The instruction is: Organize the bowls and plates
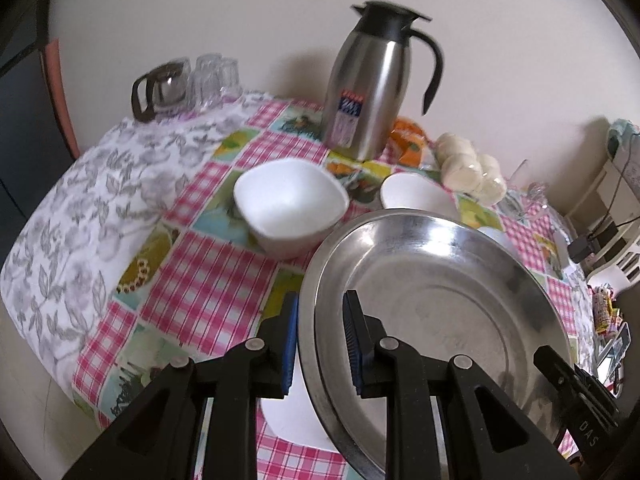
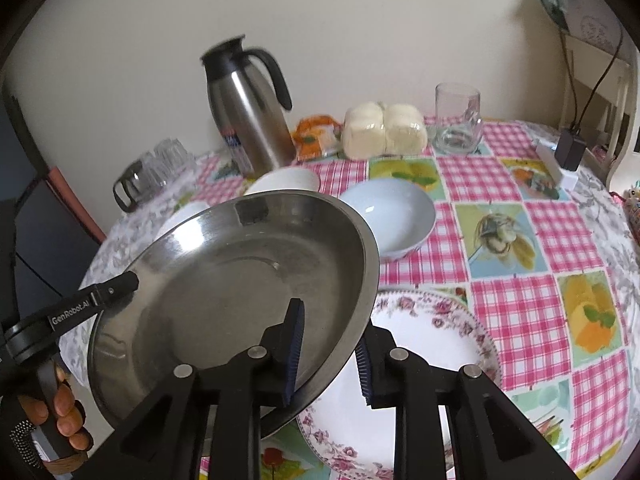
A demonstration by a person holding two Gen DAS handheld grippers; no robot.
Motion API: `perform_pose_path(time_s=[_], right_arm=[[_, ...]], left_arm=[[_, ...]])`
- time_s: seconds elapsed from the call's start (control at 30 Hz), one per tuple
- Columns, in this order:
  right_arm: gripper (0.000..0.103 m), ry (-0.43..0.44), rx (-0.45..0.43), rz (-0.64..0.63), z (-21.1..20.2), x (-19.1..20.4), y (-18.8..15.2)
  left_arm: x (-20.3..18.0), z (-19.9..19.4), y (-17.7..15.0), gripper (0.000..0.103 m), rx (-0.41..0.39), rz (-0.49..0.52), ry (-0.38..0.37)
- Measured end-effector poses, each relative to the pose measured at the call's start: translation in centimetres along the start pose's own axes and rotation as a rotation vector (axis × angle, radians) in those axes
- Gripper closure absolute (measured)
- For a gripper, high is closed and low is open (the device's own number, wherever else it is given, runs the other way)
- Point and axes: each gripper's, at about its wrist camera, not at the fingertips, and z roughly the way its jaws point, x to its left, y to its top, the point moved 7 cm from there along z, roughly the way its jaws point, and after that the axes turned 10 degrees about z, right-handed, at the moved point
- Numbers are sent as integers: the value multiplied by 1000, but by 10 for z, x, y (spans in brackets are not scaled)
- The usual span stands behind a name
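Observation:
Both my grippers carry a round steel plate (image 1: 440,300) (image 2: 224,288), tilted above the checked tablecloth. My left gripper (image 1: 320,348) is shut on its left rim, one pad outside and one inside. On the opposite rim my right gripper (image 2: 328,360) is shut, with one pad in the dish and the other under it. A left gripper finger (image 2: 116,286) shows in the right wrist view. A floral plate (image 2: 440,320) lies right beneath the steel plate. A square white bowl (image 1: 288,204), a second white bowl (image 1: 416,196) and a round white bowl (image 2: 392,212) stand behind.
A steel thermos jug (image 1: 372,80) (image 2: 244,108) stands at the back by the wall, with upturned glasses (image 1: 212,76) to its left. A packet of buns (image 2: 384,128) and a glass mug (image 2: 456,120) sit at the back right. A hand (image 2: 68,412) holds the left gripper's handle.

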Motion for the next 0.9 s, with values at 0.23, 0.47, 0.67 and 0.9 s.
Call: perform_pose_path(time_s=[0.23,0.47,0.67,0.9], right_arm=[[77,-15,74,-13,21,4,-15],[76,-39,131,-40,36,12,-28],[76,-71,159,-87,45,19,-34],[76,-126,225,-102,61,16,-46]], left_arm=[[13,13,-13,81,63,-35,1],[26,24,-23,81,132,-63,20],[33,31,-27,79,164,-86,25],[37,38,-33,78,201,-131,4]])
